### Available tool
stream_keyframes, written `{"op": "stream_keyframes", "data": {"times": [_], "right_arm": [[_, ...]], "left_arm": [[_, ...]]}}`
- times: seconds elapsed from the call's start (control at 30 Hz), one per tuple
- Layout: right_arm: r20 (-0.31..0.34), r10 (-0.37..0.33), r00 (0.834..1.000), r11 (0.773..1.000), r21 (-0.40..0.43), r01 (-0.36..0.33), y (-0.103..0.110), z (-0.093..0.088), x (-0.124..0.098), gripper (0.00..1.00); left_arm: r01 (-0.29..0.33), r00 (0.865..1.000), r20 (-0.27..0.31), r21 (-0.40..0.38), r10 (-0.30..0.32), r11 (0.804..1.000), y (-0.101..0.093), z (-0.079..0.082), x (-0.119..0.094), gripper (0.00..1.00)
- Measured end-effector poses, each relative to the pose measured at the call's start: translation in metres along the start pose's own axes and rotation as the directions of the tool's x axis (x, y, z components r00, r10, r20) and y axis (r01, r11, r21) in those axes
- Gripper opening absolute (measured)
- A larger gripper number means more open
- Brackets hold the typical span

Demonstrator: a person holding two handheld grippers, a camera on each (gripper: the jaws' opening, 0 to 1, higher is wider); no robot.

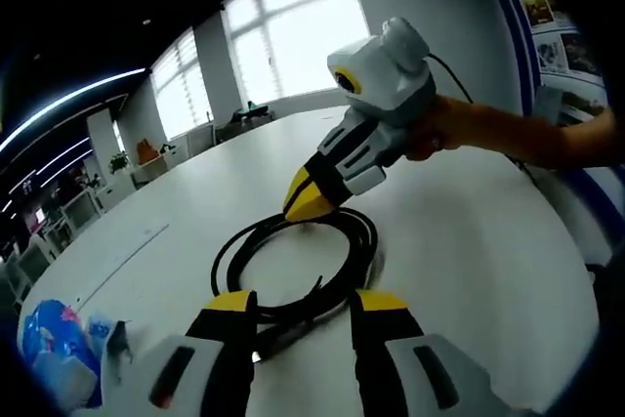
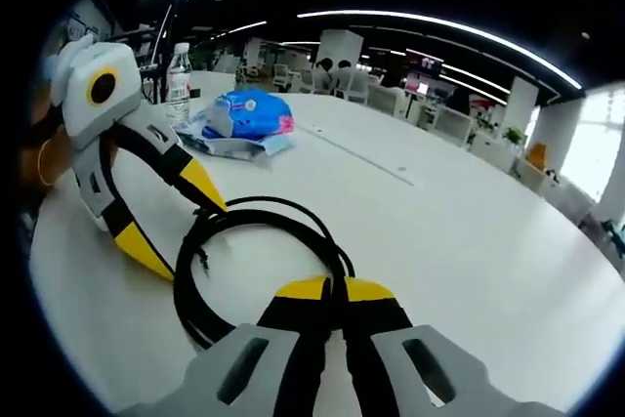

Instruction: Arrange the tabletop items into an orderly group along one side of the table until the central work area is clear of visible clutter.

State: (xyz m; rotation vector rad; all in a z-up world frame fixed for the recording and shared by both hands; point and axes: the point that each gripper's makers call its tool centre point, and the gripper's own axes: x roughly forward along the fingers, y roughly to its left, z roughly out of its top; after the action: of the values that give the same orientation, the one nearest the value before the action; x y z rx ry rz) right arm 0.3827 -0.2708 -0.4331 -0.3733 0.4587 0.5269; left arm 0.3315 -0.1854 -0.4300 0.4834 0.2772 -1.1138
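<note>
1. The white table (image 1: 488,241) was the biggest thing there, smooth and bare around the middle. Judging by its sheen, a light item would slide on it rather than catch.

2. The coiled black cable (image 1: 303,266) lay in loose loops near the table's centre, between the two grippers. It looked limp and fairly light. I judged the loops would sag and spring apart if lifted by one strand, so the best hold was across a bundle of strands, with a second hold opposite.

3. The blue wipes packet (image 2: 252,112) sat well apart from the cable, toward the table's far edge in the right gripper view. It rested on a crumpled plastic wrapper (image 2: 229,145). Both looked soft and light, easy to pinch and easy to crush.

4. A clear water bottle (image 2: 177,75) stood upright just beyond the packet. It would be stiffer, and I judged it likely to tip if nudged high.

5. The left gripper (image 1: 301,302) had its jaws spread, straddling the near side of the coil and a loose cable end, gripping nothing.

6. The right gripper (image 2: 325,288) had its yellow tips pressed together over the strands at the coil's opposite side, apparently pinching the cable.
</note>
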Motion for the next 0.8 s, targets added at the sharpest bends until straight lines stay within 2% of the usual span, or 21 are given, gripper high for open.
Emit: {"op": "stream_keyframes", "data": {"times": [0.03, 0.13, 0.17, 0.27, 0.33, 0.37, 0.47, 0.57, 0.6, 0.67, 0.73, 0.8], "right_arm": [[-0.004, 0.002, 1.000, 1.000, -0.001, -0.002, 0.001, -0.002, 0.000, 0.02], [-0.005, 0.012, 1.000, 1.000, 0.000, -0.012, 0.005, -0.003, -0.001, 0.03], [-0.006, 0.012, 1.000, 1.000, -0.002, -0.013, 0.005, -0.003, -0.001, 0.03], [-0.013, 0.017, 1.000, 1.000, -0.007, -0.017, 0.006, -0.004, -0.002, 0.03], [-0.015, 0.025, 1.000, 1.000, 0.004, -0.025, 0.007, -0.004, -0.001, 0.03], [-0.014, 0.028, 0.999, 1.000, 0.008, -0.028, 0.007, -0.004, -0.001, 0.03], [-0.013, 0.034, 0.999, 0.999, 0.013, -0.034, 0.009, -0.004, -0.002, 0.03], [-0.010, 0.041, 0.999, 0.999, 0.022, -0.041, 0.009, -0.004, -0.002, 0.03], [-0.009, 0.042, 0.999, 0.999, 0.021, -0.042, 0.010, -0.004, -0.002, 0.03], [-0.009, 0.044, 0.999, 0.999, 0.021, -0.044, 0.010, -0.004, -0.002, 0.03], [-0.009, 0.045, 0.999, 0.999, 0.021, -0.045, 0.010, -0.004, -0.002, 0.03], [-0.011, 0.048, 0.999, 0.999, 0.023, -0.048, 0.010, -0.004, -0.002, 0.03]], "left_arm": [[-0.003, 1.000, -0.003, 0.005, 0.003, 1.000, 0.000, -0.001, -0.001, 0.37], [0.000, 1.000, -0.027, 0.101, 0.003, 0.995, -0.001, -0.004, -0.002, 0.36], [0.002, 1.000, -0.019, 0.095, -0.001, 0.996, -0.004, -0.003, -0.001, 0.36], [0.039, 0.999, -0.038, 0.199, -0.032, 0.979, -0.007, 0.001, -0.001, 0.34], [0.102, 0.995, -0.060, 0.389, -0.085, 0.916, -0.015, 0.005, 0.000, 0.30], [0.125, 0.992, -0.082, 0.452, -0.098, 0.883, -0.019, 0.005, -0.001, 0.28], [0.177, 0.983, -0.133, 0.528, -0.125, 0.831, -0.024, 0.004, 0.000, 0.23], [0.252, 0.966, -0.191, 0.557, -0.173, 0.791, -0.029, -0.001, -0.001, 0.17], [0.263, 0.963, -0.197, 0.562, -0.182, 0.784, -0.030, 0.000, 0.000, 0.16], [0.291, 0.953, -0.233, 0.533, -0.192, 0.795, -0.028, 0.000, 0.001, 0.16], [0.314, 0.946, -0.249, 0.553, -0.207, 0.772, -0.029, -0.001, 0.001, 0.16], [0.345, 0.934, -0.281, 0.551, -0.221, 0.760, -0.029, -0.003, 0.001, 0.15]]}}
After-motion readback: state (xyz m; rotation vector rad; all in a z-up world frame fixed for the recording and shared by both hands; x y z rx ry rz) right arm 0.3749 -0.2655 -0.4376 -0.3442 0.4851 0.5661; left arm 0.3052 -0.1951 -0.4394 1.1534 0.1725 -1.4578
